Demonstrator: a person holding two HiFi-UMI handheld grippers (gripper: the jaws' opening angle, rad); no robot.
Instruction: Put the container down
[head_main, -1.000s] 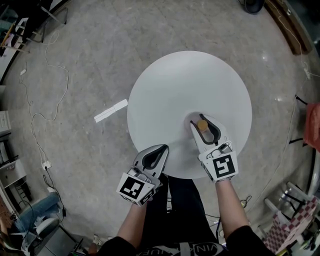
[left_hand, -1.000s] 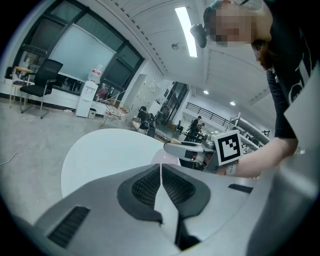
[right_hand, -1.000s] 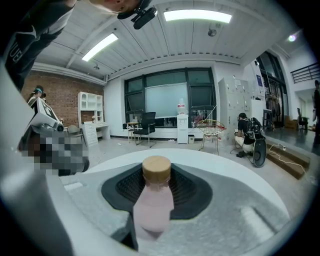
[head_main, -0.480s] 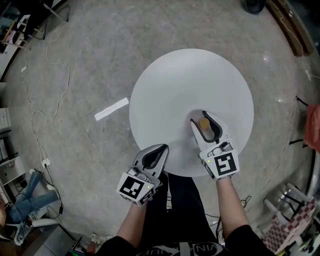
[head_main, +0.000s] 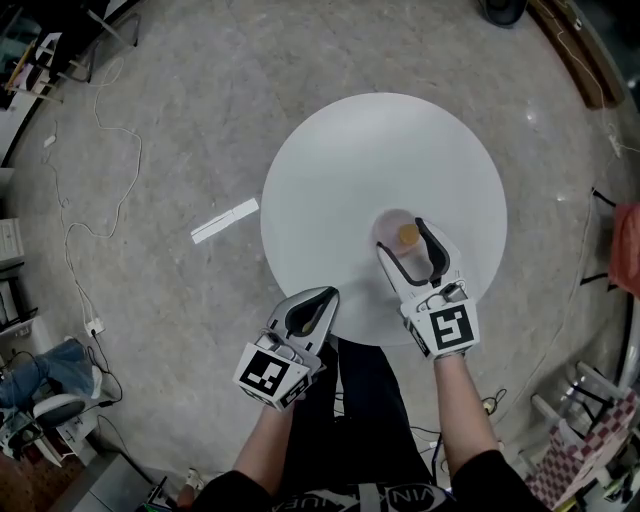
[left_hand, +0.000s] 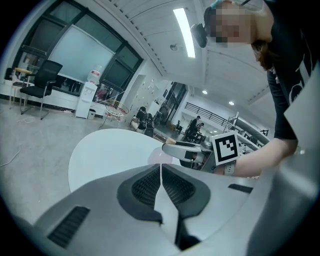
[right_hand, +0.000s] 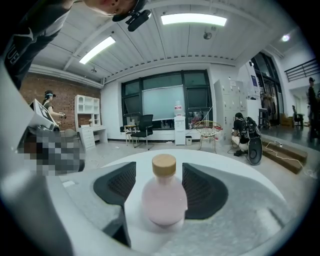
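Both reach forward | right gripper (head_main: 401, 238) opening — container (right_hand: 164, 197) between | left gripper (head_main: 322, 297) closed

I see the bottle (head_main: 408, 234) standing on the table (head_main: 340, 160), in its near right part, tan cap up. It sits between the jaws of the right gripper (head_main: 400, 236), which are opening and stand clear of it. The left gripper (head_main: 318, 298) hangs over the table's near edge, jaws together. Left of the table, a white strip (head_main: 225, 221) lies on the floor (head_main: 180, 80).
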